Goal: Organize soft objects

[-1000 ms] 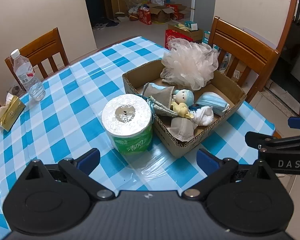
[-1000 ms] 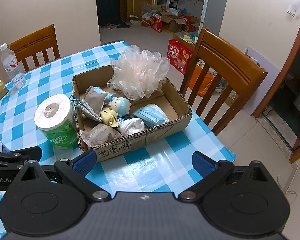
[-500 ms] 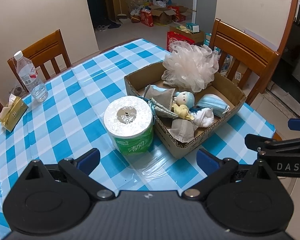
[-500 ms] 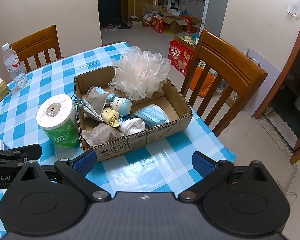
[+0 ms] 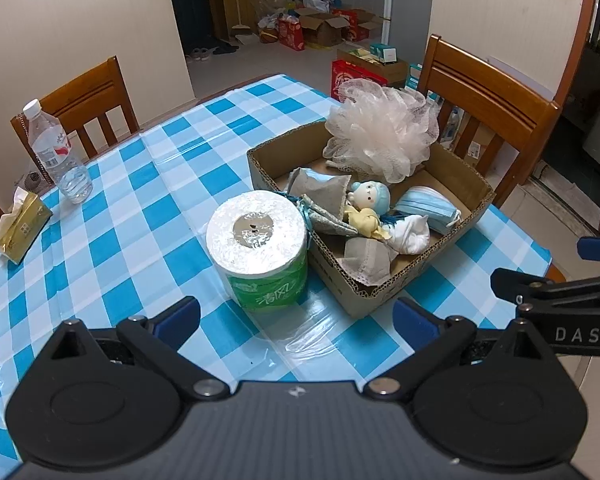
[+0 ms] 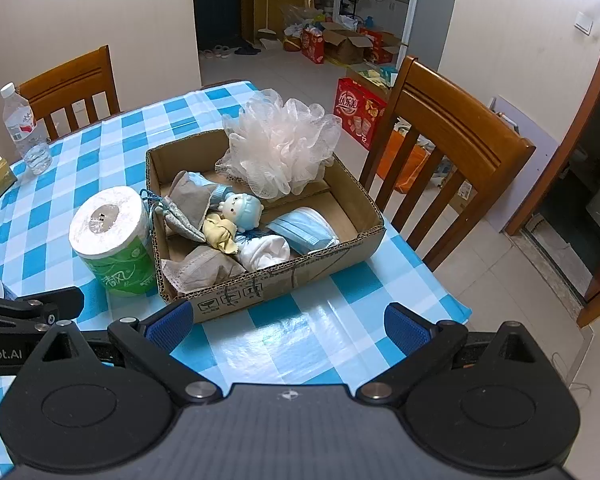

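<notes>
Compared with one second earlier, both views sit slightly farther back and higher; the objects themselves have not shifted. The left gripper (image 5: 296, 316) stands spread wide, holding and touching nothing, above the blue-and-white checked table (image 5: 112, 216) edge. The right gripper (image 6: 288, 326) is likewise spread wide and empty, just short of the box front. Nearest the left gripper, a white toilet paper roll in green wrapping (image 5: 260, 248) stands upright on the table, against the side of the open brown cardboard box (image 6: 260, 286). Inside the box lie a grey face mask (image 6: 204, 266), a rolled white cloth (image 6: 266, 252), a small blue-haired doll (image 6: 240, 212), a blue surgical mask (image 6: 304, 230), and, at the far end, a pale pink mesh bath sponge (image 6: 284, 142). Beyond, a clear plastic water bottle (image 5: 56, 152) stands by a yellow tissue pack (image 5: 20, 226).
</notes>
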A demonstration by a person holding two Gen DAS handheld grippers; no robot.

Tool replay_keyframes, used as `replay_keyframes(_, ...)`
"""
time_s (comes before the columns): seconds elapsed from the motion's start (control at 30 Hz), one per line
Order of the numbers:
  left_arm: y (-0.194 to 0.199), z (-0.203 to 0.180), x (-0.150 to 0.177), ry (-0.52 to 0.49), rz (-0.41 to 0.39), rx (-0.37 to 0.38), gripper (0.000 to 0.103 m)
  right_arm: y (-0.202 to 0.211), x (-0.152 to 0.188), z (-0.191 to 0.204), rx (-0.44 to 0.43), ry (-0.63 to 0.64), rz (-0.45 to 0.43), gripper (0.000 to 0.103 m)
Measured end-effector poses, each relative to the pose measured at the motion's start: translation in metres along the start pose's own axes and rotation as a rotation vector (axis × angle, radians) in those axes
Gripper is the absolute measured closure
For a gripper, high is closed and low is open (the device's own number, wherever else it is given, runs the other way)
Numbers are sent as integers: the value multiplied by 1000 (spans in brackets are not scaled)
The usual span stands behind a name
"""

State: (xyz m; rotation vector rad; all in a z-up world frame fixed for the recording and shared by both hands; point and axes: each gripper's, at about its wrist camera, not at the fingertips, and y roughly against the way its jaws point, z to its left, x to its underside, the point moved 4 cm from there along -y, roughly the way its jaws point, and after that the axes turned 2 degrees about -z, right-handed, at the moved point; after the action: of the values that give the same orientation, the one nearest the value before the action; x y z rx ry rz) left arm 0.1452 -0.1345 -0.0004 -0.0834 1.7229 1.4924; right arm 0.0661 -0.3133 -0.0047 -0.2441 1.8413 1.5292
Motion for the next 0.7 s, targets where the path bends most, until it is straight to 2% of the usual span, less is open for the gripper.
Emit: replay_keyframes(0.7, -2, -1, 0, -6, 3, 5, 1, 0, -1, -1, 1, 1, -1, 0)
